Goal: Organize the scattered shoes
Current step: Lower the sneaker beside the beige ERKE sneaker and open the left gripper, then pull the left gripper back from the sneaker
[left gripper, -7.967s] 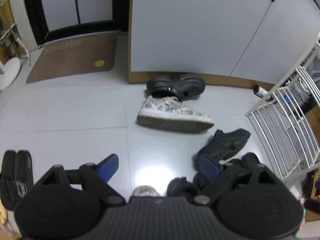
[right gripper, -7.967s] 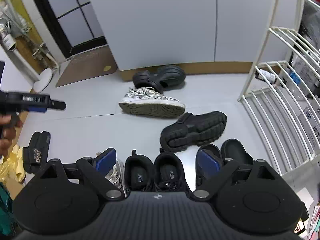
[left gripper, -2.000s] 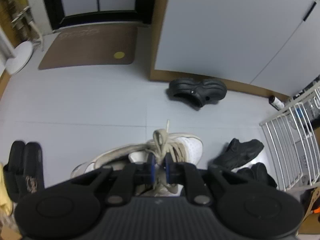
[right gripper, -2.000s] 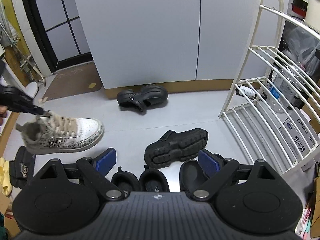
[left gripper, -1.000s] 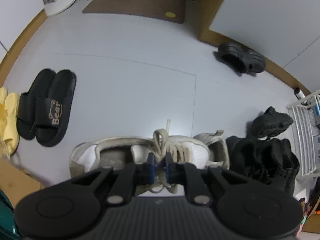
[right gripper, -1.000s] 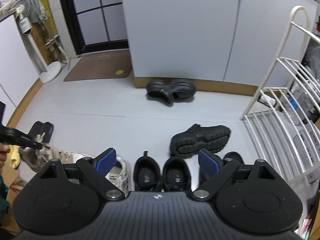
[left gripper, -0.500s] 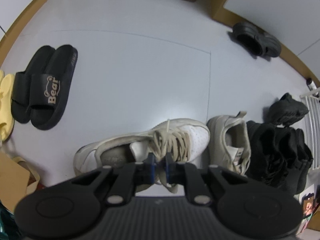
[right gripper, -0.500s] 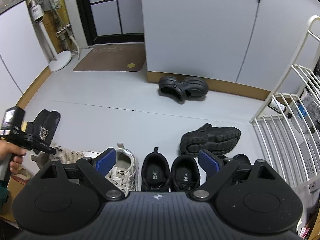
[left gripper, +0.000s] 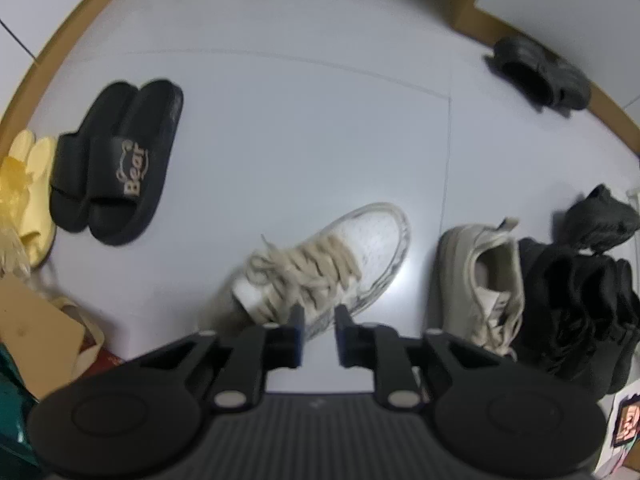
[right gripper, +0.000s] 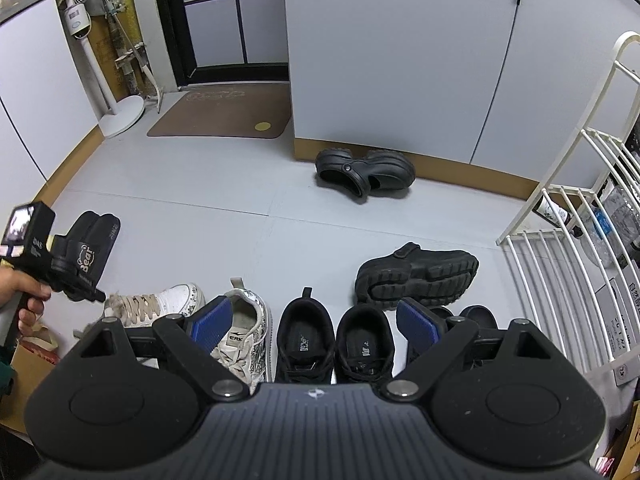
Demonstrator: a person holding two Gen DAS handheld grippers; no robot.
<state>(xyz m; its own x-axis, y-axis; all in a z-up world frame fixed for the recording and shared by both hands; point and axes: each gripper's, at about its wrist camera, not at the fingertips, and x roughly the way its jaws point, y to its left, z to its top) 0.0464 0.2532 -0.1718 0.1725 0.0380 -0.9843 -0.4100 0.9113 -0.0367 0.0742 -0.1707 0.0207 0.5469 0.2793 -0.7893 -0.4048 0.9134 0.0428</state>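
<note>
Left wrist view: my left gripper [left gripper: 319,312] is slightly parted, holding nothing, over the sneaker [left gripper: 320,264], whose toe angles toward its mate [left gripper: 478,276]. My right gripper [right gripper: 316,320] gapes idle.

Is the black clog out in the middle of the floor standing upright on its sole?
No, in the right wrist view the black clog lies tipped on its side, its lugged sole facing the camera.

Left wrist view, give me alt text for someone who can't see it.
The left claw, its fingers slightly parted, hangs just over a white laced sneaker lying angled on a pale floor. Its matching sneaker and black shoes line up to the right; black "Bear" slides sit to the left.
</note>
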